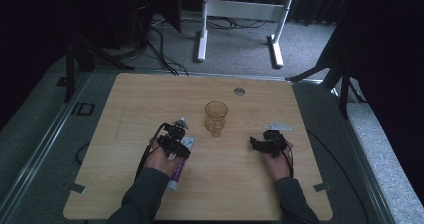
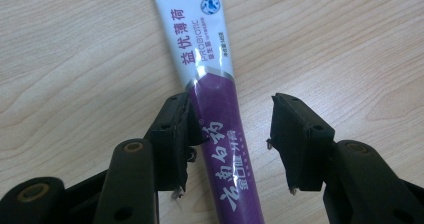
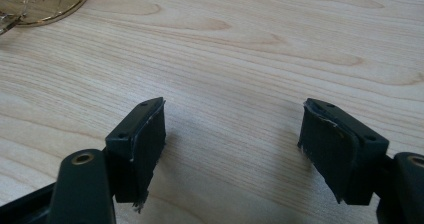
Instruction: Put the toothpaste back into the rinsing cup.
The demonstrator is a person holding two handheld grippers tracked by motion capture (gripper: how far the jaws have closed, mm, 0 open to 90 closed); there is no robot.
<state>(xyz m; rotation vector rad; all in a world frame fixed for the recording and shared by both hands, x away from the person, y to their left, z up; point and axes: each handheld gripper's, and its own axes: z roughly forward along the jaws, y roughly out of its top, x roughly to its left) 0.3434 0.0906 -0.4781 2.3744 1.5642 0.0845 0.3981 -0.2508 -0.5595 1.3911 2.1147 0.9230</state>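
The left gripper (image 2: 227, 144) is seen low over the wooden table (image 1: 125, 134), its jaws set wide apart. A toothpaste tube (image 2: 210, 84), white at the far end and purple at the near end, lies flat on the table and passes between the jaws. In the left gripper view the tube is seen against the inner face of one jaw, while a clear gap of bare wood is left between the tube and the other jaw. The tube is therefore straddled, not clamped.

In the high view the toothpaste tube (image 1: 181, 159) is located at the near left part of the table, partly covered by the left gripper (image 1: 174, 143) and the hand holding it; its cap end is pointed towards the person.

The right gripper (image 3: 232, 144) is held just above bare wood at the near right part of the table, jaws wide apart, with nothing between them. In the high view the right gripper (image 1: 267, 143) is well apart from the tube.

An amber glass cup (image 1: 216, 117) is stood upright near the table centre, between the two grippers and slightly beyond them. Its base (image 3: 35, 1) is noted at the upper corner of the right gripper view. No object is placed between the left gripper and the cup. A small grey disc (image 1: 239, 91) is set into the far part of the tabletop.
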